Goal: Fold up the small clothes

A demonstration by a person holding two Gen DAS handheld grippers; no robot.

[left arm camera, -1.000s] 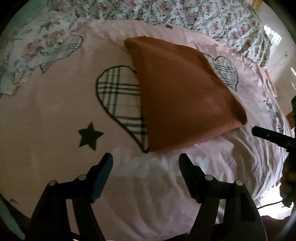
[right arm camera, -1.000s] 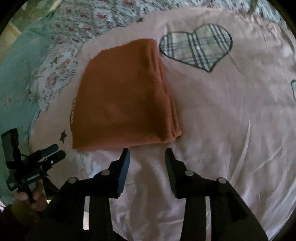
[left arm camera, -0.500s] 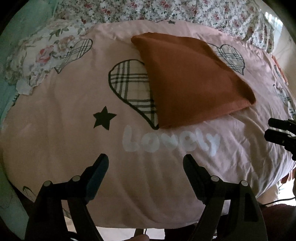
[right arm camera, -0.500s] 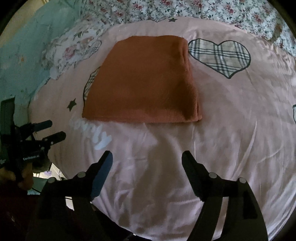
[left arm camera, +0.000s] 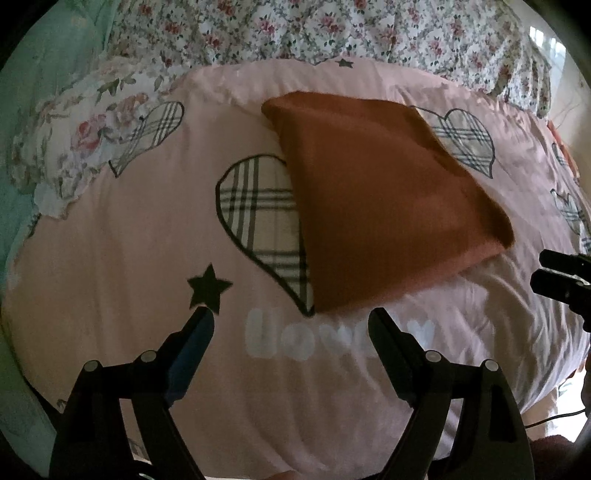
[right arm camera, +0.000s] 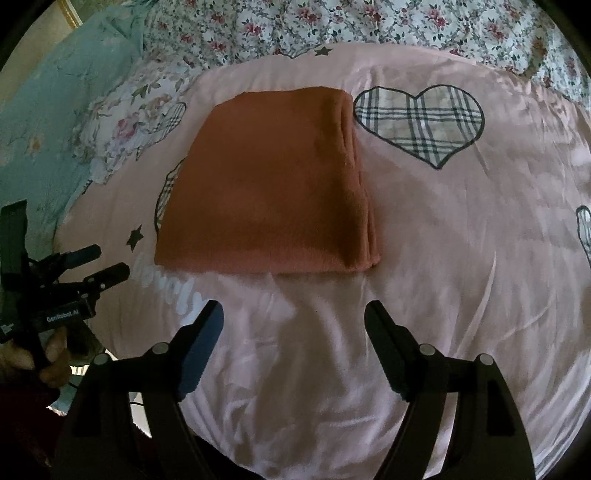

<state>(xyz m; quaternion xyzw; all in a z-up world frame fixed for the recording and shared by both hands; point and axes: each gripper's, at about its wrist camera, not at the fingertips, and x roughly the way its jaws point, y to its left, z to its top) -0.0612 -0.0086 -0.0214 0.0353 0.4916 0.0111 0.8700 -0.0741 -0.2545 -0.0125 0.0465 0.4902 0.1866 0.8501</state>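
On a pink quilt [right arm camera: 461, 258] printed with plaid hearts, black stars and white lettering, lying flat: a rust-orange folded cloth [right arm camera: 273, 184], a neat rectangle, stacked layer edges showing along its 3 o'clock side in the right wrist view. Partly hidden under its 9 o'clock edge, one plaid heart [left arm camera: 258, 218]; just clear of its 2 o'clock corner, another plaid heart [right arm camera: 419, 122]. At 12 o'clock beyond the quilt, a floral sheet [right arm camera: 332, 26]; at 10 o'clock, a floral pillow [right arm camera: 125, 122] and pale green bedding [right arm camera: 44, 110]. At 6 o'clock in the right wrist view, the right gripper [right arm camera: 293, 317], spread wide, nothing between the fingers, poised above bare quilt just short of the cloth's near edge, apart from it. At 6 o'clock in the left wrist view, the left gripper [left arm camera: 291, 321], jaws opening and already wide, nothing between them, poised over the white lettering [left arm camera: 332, 338] near the cloth's near corner, not touching it. At 8 o'clock in the right wrist view, the same left gripper seen from the side, gripped by a hand [right arm camera: 51, 354]. At 3 o'clock in the left wrist view, only the dark finger ends of the right gripper showing past the cloth's corner.
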